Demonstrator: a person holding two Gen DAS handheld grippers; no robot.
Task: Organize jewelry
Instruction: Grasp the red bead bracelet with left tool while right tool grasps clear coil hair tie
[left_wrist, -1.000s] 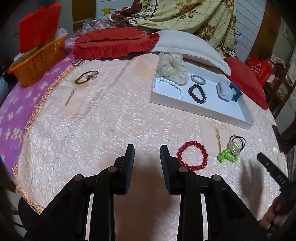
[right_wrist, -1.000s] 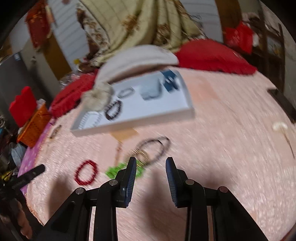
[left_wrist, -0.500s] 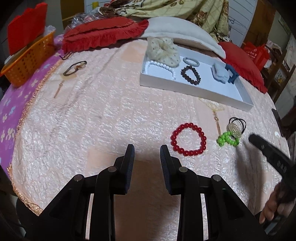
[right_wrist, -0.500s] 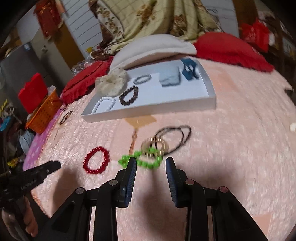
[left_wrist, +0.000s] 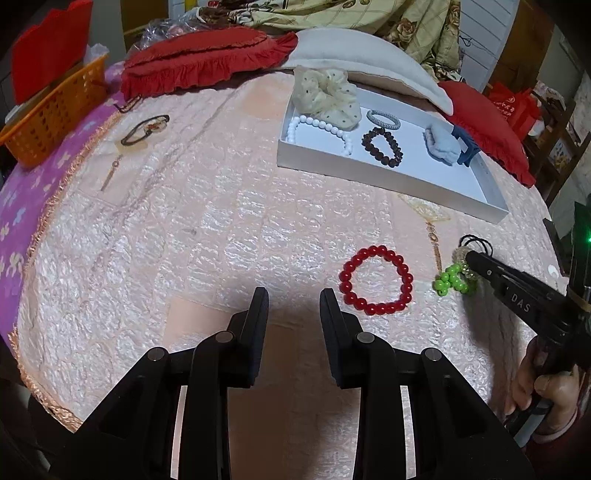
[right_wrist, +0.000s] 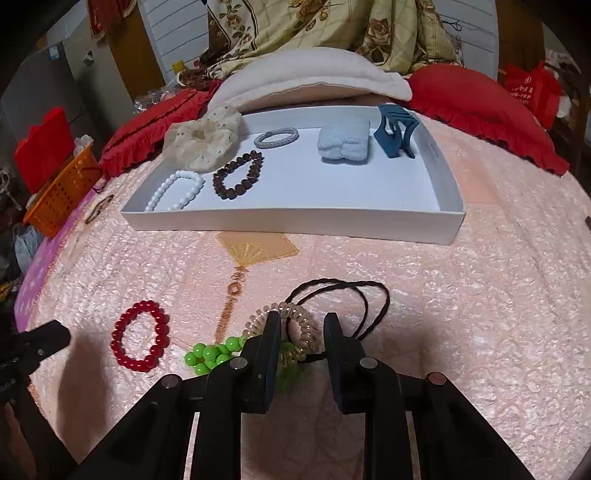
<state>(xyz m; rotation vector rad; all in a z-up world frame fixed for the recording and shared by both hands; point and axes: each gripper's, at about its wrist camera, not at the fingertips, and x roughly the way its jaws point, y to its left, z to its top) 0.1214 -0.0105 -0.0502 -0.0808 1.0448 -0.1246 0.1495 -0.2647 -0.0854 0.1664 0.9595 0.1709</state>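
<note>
A white tray (right_wrist: 295, 221) on the pink bedspread holds a cream scrunchie (right_wrist: 203, 142), a white bead bracelet (right_wrist: 177, 190), a brown bead bracelet (right_wrist: 240, 179), a silver band, a pale blue clip and a blue claw clip (right_wrist: 395, 131). In front of the tray lie a red bead bracelet (left_wrist: 376, 280), a green bead bracelet (right_wrist: 208, 354), a clear spiral hair tie (right_wrist: 299, 325) and a black hair tie (right_wrist: 369, 291). My right gripper (right_wrist: 303, 317) is low over the spiral tie. Its jaws are closing, with part of the coil between them. My left gripper (left_wrist: 291, 295) hovers open and empty beside the red bracelet.
A dark hair tie with a charm (left_wrist: 146, 129) lies far left on the bedspread. An orange basket (left_wrist: 55, 114) stands at the left edge. Red pillows (left_wrist: 199, 55), a white pillow (right_wrist: 306, 74) and a floral blanket lie behind the tray. A hand (left_wrist: 546, 387) holds the right gripper.
My right gripper has come forward and down over the spiral tie and green bracelet, and its jaws have narrowed. The left gripper has barely moved.
</note>
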